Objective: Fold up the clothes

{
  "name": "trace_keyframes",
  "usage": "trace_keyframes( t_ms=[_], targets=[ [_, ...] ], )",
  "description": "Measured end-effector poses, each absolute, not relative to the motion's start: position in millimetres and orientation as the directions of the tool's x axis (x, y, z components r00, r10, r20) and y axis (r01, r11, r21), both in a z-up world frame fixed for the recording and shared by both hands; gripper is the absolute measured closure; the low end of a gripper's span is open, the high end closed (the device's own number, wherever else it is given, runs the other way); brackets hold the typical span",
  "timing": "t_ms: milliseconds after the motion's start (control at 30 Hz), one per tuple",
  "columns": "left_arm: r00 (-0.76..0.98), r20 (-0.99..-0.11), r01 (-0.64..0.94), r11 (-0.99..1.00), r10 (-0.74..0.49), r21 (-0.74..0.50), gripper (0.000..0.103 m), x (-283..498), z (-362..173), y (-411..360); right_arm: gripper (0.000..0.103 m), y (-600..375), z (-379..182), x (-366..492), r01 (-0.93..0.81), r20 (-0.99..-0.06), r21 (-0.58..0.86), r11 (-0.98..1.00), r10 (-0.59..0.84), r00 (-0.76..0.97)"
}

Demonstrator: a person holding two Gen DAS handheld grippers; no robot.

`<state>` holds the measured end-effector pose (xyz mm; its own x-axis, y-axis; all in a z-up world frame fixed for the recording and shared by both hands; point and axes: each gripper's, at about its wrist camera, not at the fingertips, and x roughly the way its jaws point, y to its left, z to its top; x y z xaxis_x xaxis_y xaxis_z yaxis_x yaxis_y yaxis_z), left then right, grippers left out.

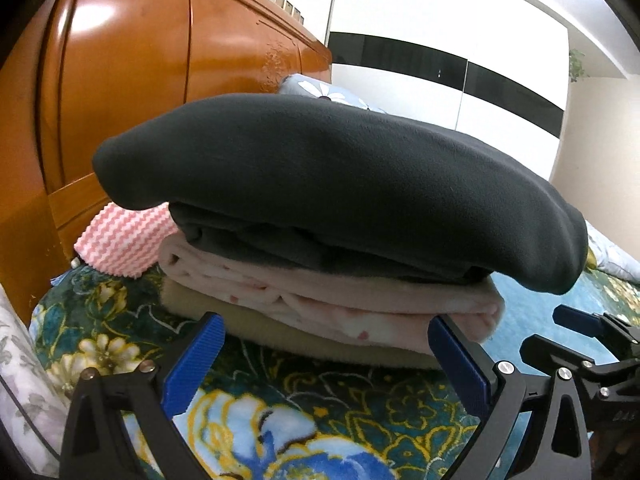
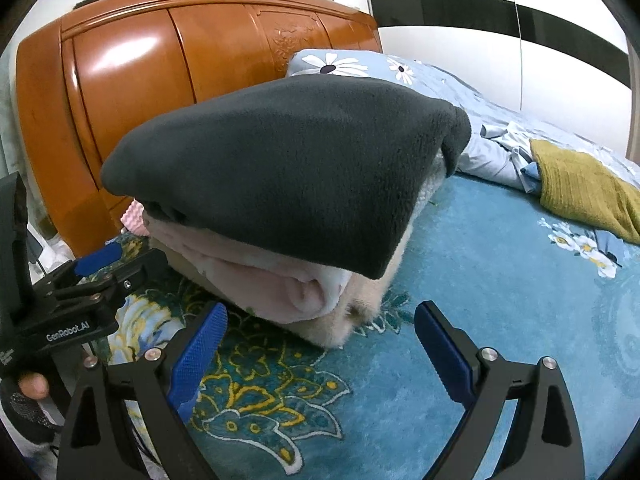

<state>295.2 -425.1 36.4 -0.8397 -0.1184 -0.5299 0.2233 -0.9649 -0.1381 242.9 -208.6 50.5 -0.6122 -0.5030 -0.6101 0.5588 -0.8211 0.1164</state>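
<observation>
A stack of folded clothes sits on a floral blue bedspread (image 1: 248,420). A dark grey fleece garment (image 1: 320,184) lies folded on top, over a pale pink one (image 1: 320,300) and a cream one (image 1: 280,332). The right wrist view shows the same grey garment (image 2: 288,176) and pink one (image 2: 280,280). My left gripper (image 1: 326,336) is open and empty just in front of the stack. My right gripper (image 2: 320,320) is open and empty at the stack's corner. The right gripper also shows in the left wrist view (image 1: 580,320), and the left one in the right wrist view (image 2: 96,256).
An orange wooden headboard (image 1: 120,80) stands behind the stack. A pink zigzag cloth (image 1: 124,240) lies beside it. A blue daisy pillow (image 2: 340,64), a crumpled blue quilt (image 2: 492,148) and a mustard knit garment (image 2: 580,188) lie at the right.
</observation>
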Motion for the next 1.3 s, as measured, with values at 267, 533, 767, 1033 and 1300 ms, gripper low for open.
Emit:
trace_keyframes(
  t_ms=[267,533,767,1033,1300],
  targets=[
    [-0.838,-0.528,0.240,-0.961,-0.136,-0.134,0.000,300,37,-426,0.008,-206,42,249,0.566,-0.606,0.110,-0.817,-0.506,-0.614],
    [-0.830,-0.539,0.256,-0.956,-0.142,-0.141,0.000,297,31,-430,0.008,-206,37,249,0.568,-0.614,0.105,-0.816,-0.503,-0.609],
    [-0.825,-0.547,0.251,-0.959,-0.141,-0.131,0.000,298,28,-426,0.008,-205,36,249,0.565,-0.616,0.097,-0.819,-0.495,-0.612],
    [-0.827,-0.544,0.245,-0.962,-0.142,-0.122,0.000,298,28,-424,0.008,-203,37,249,0.561,-0.617,0.095,-0.822,-0.491,-0.615],
    [-0.830,-0.539,0.242,-0.963,-0.143,-0.116,0.000,299,28,-422,0.008,-203,36,250,0.562,-0.619,0.091,-0.822,-0.489,-0.614]
  ],
)
